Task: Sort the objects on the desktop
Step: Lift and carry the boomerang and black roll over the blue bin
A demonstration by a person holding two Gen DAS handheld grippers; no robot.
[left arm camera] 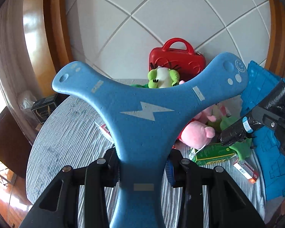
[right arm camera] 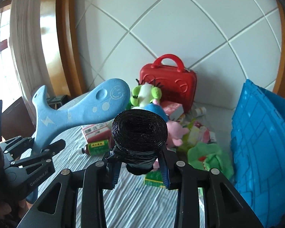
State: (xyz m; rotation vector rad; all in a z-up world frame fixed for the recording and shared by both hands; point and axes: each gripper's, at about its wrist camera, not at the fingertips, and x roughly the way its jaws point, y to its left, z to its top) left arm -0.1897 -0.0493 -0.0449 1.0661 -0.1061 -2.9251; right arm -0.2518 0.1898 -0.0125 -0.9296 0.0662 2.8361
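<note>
My left gripper (left arm camera: 142,168) is shut on one arm of a blue three-armed foam boomerang (left arm camera: 142,114) and holds it up above the striped table; it also shows in the right wrist view (right arm camera: 81,112). My right gripper (right arm camera: 140,168) is shut on a black roll of plastic bags (right arm camera: 139,131), held above the table; the roll also shows in the left wrist view (left arm camera: 235,133). A pile lies ahead: a pink plush (left arm camera: 195,133), a green and white plush (left arm camera: 162,77), a green box (left arm camera: 212,153), red and white boxes (right arm camera: 95,130).
A red hard case (right arm camera: 169,81) stands against the white tiled wall. A blue plastic crate (right arm camera: 262,142) stands at the right. A brown bottle with a green label (right arm camera: 96,147) lies on the grey striped cloth (left arm camera: 70,133). A black box (left arm camera: 44,107) sits at the far left.
</note>
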